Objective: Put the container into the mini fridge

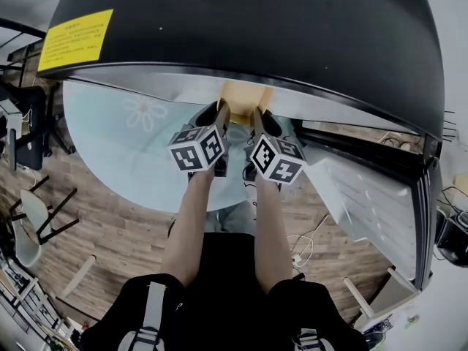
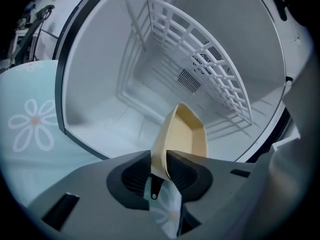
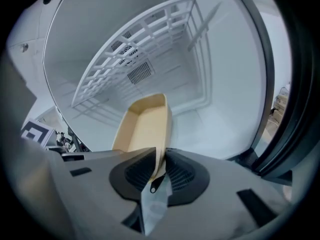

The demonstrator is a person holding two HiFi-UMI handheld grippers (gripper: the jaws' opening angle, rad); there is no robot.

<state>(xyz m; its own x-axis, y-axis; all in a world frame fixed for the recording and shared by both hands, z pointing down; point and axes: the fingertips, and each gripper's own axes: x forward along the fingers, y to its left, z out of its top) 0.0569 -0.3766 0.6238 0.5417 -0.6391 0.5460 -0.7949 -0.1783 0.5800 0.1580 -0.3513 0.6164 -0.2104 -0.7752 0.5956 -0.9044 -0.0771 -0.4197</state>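
Left claw (image 2: 160, 158) stands only narrowly parted, its pads closed on one side wall of the tan container (image 2: 187, 134) — right claw (image 3: 161, 156) likewise, pads pressed on the opposite wall. Container is open-topped and carried between the two claws at the mouth of the mini fridge (image 2: 95, 69), its far end over the white floor inside and below the wire shelf (image 2: 210, 69) — whether it rests on that floor cannot be told. Fridge stands on a counter (image 2: 30, 134) under a pale flower-print cloth.
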